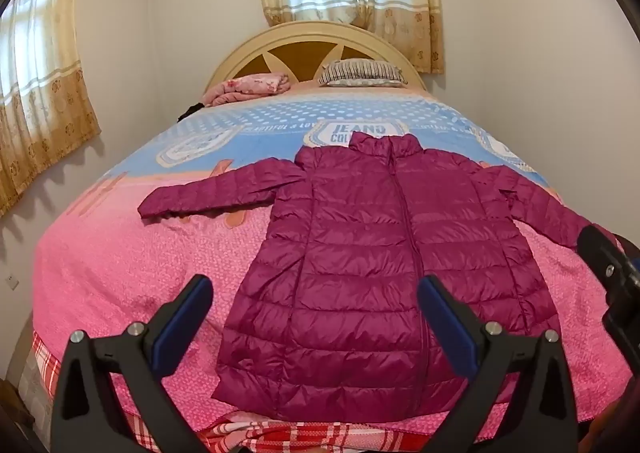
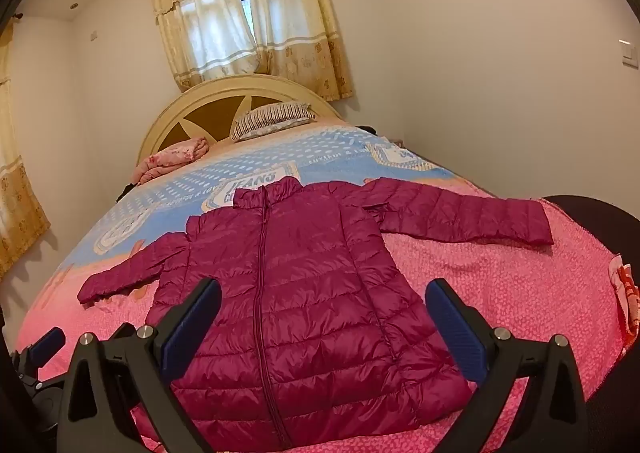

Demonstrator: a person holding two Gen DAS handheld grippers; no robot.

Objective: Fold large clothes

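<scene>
jacket (image 1: pixel 360 273): quilted magenta cloth, glossy sheen. bedspread (image 1: pixel 120 273): matt printed cloth. gripper fingers (image 1: pixel 182 317): matt black plastic, blue ribbed pads, shiny metal pins.

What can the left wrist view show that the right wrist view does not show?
Only the left wrist view shows the wall socket and the plaid sheet at the bed's near edge. Only the right wrist view shows the light switch. Both show the magenta puffer jacket spread flat, the striped pillow and open jaws.
</scene>
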